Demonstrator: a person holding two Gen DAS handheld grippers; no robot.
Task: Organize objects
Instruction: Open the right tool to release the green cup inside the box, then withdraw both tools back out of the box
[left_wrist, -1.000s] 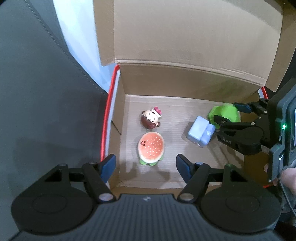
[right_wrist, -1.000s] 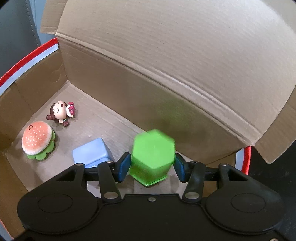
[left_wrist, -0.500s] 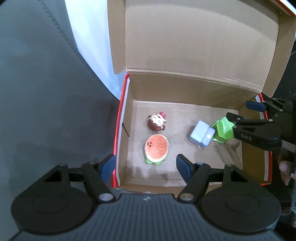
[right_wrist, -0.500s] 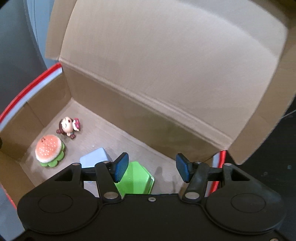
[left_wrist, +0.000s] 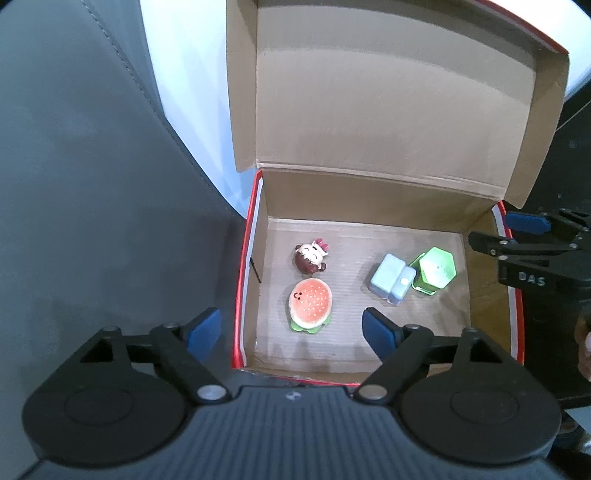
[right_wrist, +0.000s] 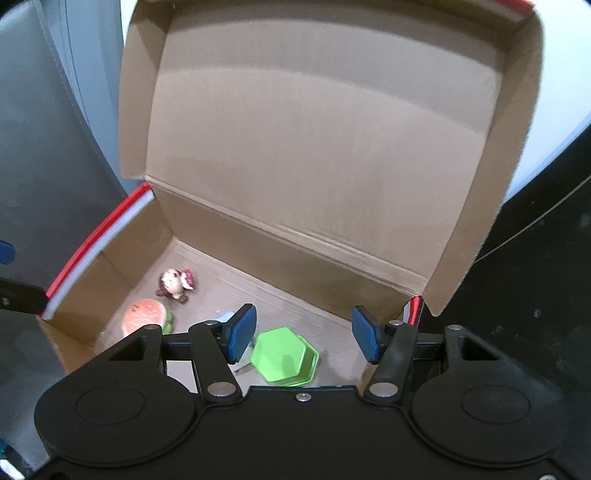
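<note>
With the green hexagonal block dropped beside the blue block at the box's four o'clock, your right gripper, jaws just widened and empty, has finished placing; your left gripper, also just opened and empty, should fetch the next object.

Perhaps a home or office: grey leather-like seat with stitching beside a cardboard box.

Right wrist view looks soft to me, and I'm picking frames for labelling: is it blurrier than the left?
Right wrist: yes, the doll and burger toy smear; left wrist: burger toy crisp, box edges bowed by fisheye.
</note>
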